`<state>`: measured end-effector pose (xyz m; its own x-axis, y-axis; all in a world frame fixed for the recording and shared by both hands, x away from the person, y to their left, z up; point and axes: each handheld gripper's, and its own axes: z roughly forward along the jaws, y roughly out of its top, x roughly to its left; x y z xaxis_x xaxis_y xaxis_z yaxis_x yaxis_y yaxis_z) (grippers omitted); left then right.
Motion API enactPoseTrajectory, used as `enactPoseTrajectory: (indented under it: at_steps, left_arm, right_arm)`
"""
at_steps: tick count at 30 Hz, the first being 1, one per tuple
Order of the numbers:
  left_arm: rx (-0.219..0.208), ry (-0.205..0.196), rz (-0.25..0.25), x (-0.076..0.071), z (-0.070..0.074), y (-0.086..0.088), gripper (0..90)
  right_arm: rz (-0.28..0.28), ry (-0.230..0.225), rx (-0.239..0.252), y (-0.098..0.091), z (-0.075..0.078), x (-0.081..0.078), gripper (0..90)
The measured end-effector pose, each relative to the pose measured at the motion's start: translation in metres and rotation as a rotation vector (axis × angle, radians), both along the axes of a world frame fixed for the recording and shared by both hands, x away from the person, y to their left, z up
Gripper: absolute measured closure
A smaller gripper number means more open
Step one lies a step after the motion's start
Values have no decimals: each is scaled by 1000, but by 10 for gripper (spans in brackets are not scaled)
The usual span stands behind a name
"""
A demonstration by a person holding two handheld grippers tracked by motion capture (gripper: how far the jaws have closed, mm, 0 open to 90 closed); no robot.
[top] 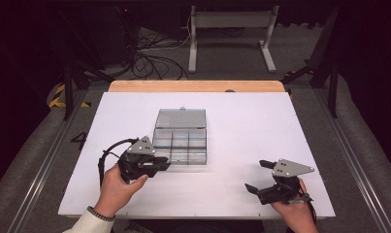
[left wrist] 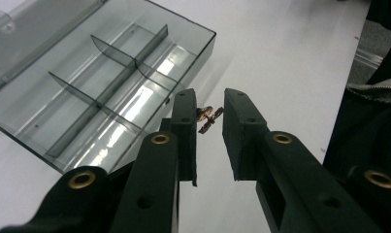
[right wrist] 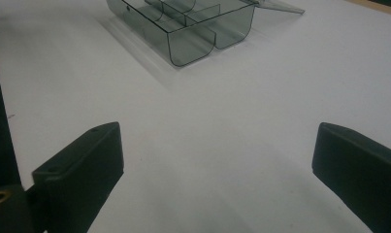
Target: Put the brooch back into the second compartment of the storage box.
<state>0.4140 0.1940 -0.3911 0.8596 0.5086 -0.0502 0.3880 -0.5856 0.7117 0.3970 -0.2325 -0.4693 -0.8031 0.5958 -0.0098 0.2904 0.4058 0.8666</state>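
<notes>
- Compartment box: clear smoky plastic, internal dividers forming several cells, all apparently empty; hinged lid lies open flat on the far side. Stands mid-bench on the white bench.
- Small metal part: brownish, cross-shaped, too small to identify further. Sits between the jaws of the left tongs, just off the box's near corner and outside its wall.
- Left tongs: jaws narrowed around the part; it seems to touch one jaw, and a gap shows on the other side, so the hold looks marginal at best.
- Right tongs: jaws spread wide, empty, low over bare bench well to the right of the box.
- Risks, judged: the part may slip or twist free given such thin contact; released here, it would land on the bench beside the box, not in a cell; a jaw may knock the light box askew at its wall.
</notes>
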Motion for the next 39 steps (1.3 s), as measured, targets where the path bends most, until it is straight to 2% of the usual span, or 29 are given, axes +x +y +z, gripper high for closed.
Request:
enactPoseTrajectory:
  at_steps: [3,13,16,27,39]
  left_arm:
    - [-8,-10,3,2,2,-1,756]
    - [-67,-8,5,15,9,-7,756]
    - [-71,-17,6,19,10,-9,756]
    - [-119,-13,29,36,7,-17,756]
    - [-150,0,72,57,0,-23,756]
  right_arm:
    - [-1,-1,-2,0,0,0,48]
    - [0,0,0,0,0,0,48]
    - [1,-1,0,0,0,0,48]
    - [2,0,2,-1,0,0,48]
    - [3,0,5,-1,0,0,48]
